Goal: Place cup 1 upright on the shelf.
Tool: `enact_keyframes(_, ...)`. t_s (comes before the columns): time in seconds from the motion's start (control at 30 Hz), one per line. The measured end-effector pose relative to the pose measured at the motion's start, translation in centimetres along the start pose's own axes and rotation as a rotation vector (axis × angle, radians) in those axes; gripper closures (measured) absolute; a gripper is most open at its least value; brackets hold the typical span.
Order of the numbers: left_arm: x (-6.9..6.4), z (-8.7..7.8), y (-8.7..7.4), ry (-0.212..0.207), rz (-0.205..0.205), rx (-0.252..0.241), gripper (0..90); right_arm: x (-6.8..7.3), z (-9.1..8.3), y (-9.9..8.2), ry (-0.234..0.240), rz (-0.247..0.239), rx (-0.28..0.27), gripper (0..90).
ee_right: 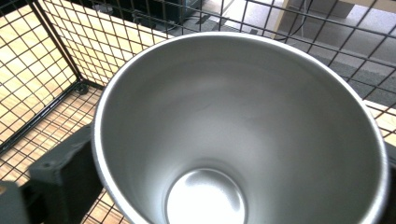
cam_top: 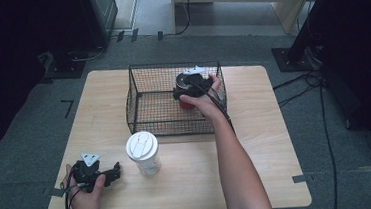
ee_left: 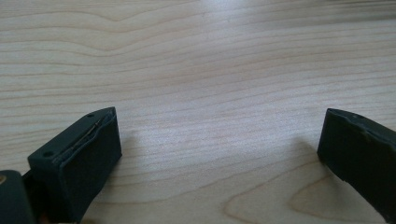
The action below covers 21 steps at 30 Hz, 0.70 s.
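Wooden bench [cam_top: 257, 144]. Black wire basket [cam_top: 142, 95] at the rear centre, containing one steel cup [ee_right: 243, 135], red outside, upright by the right wall. Right tool [cam_top: 188, 90]: jaws wide, flanking the cup; contact unclear. Left tool [ee_left: 219, 154]: open, empty, resting near a lidded paper cup [cam_top: 143, 153].

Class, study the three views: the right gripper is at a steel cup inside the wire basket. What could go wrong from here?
1. The right gripper's jaws straddle the steel cup closely; pulling away at an angle might tip it.
2. The cup sits near the basket wall, so the gripper or its cable might snag the wire on the way out.
3. The lidded cup stands beside the right forearm; a sideways retreat could knock it over.
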<state>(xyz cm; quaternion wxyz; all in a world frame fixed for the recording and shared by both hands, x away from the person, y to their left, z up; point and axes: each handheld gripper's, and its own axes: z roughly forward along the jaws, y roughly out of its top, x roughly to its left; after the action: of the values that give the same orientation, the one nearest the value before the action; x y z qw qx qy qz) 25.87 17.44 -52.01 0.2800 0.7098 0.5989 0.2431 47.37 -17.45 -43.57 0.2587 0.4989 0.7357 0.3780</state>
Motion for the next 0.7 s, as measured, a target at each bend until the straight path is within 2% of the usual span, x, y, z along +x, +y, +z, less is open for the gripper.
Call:
enact_keyframes(0.23, 0.0, 0.0, 0.0, 0.000, -0.002, -0.002, 0.2, 0.3, -0.4, 0.3, -0.018, -0.032, -0.022, 0.0)
enact_keyframes(0.3, 0.0, 0.0, 0.0, 0.000, -0.002, -0.001, 0.2, 0.4, -0.5, 0.3, -0.039, -0.049, -0.027, 0.0)
enact_keyframes(0.43, 0.0, 0.0, 0.0, 0.000, 0.000, 0.000, 0.2, 0.2, -1.1, 0.7, -0.045, -0.047, -0.051, 0.0)
enact_keyframes(0.57, 0.0, 0.0, 0.0, 0.001, 0.000, 0.000, 0.2, -0.3, -2.2, 1.3, -0.044, -0.027, -0.120, 0.0)
enact_keyframes(0.6, 0.0, 0.0, 0.0, 0.001, 0.000, -0.001, 0.2, -0.5, -2.9, 1.7, -0.024, -0.020, -0.152, 0.0)
enact_keyframes(0.7, 0.0, 0.0, 0.0, 0.001, -0.002, -0.002, 0.2, -0.5, -3.6, 2.2, -0.016, -0.023, -0.181, 0.0)
